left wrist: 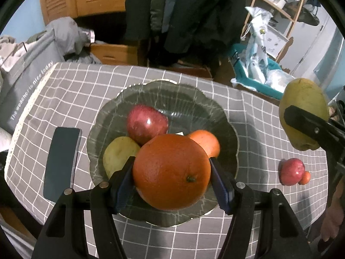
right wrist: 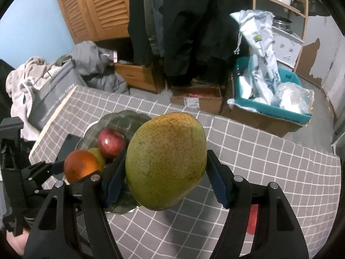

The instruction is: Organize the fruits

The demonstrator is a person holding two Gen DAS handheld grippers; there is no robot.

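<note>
Left hand-held gripper (left wrist: pixel 172 172): part-open jaws clamped on a big orange (left wrist: pixel 171 171), held over the near side of the bowl (left wrist: pixel 226 127).
Right hand-held gripper (right wrist: pixel 165 172): part-open jaws clamped on a mango (right wrist: pixel 165 159), held above the table (right wrist: pixel 269 161), right of the bowl.
Bowl: holds a red apple (left wrist: pixel 146 124), a yellow fruit (left wrist: pixel 119 153) and a smaller orange (left wrist: pixel 206 142).
Table, right: a second apple (left wrist: pixel 292 171) touching a tiny orange fruit (left wrist: pixel 305 177).
Table, left: a dark phone (left wrist: pixel 61 161) beside the bowl.
</note>
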